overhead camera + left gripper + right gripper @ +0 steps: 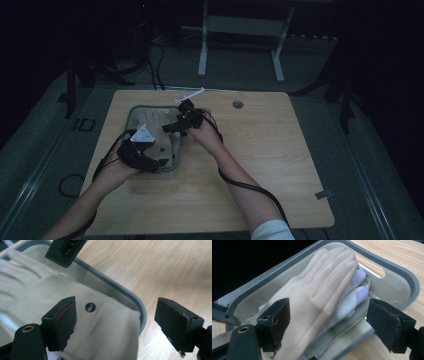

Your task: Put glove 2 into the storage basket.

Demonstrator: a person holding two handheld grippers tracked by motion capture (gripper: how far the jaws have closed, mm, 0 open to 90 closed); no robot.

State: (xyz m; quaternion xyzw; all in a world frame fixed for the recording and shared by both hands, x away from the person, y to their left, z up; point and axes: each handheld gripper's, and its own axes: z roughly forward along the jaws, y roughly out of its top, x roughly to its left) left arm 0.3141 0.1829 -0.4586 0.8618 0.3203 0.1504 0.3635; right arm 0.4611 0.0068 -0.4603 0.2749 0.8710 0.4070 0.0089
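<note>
A grey tray (131, 111) sits on the left half of the wooden table (260, 150). In it lies a beige glove (317, 285), flat, on top of a paler glove with lavender fingertips (359, 293). My right gripper (328, 322) hangs open above the gloves' finger end, with nothing between its pads. My left gripper (115, 325) is open over the beige glove's cuff (105, 340), near a small dark button (90, 307) and the tray's rim (135, 302). From the high view, the left gripper (159, 164) is at the tray's near edge and the right gripper (168, 128) is over its right side.
A white stick-like object (190, 94) lies at the table's far edge. A round grommet (238, 104) is set into the top behind the right hand. A metal stand (240, 30) is on the floor beyond. The table's right half is bare wood.
</note>
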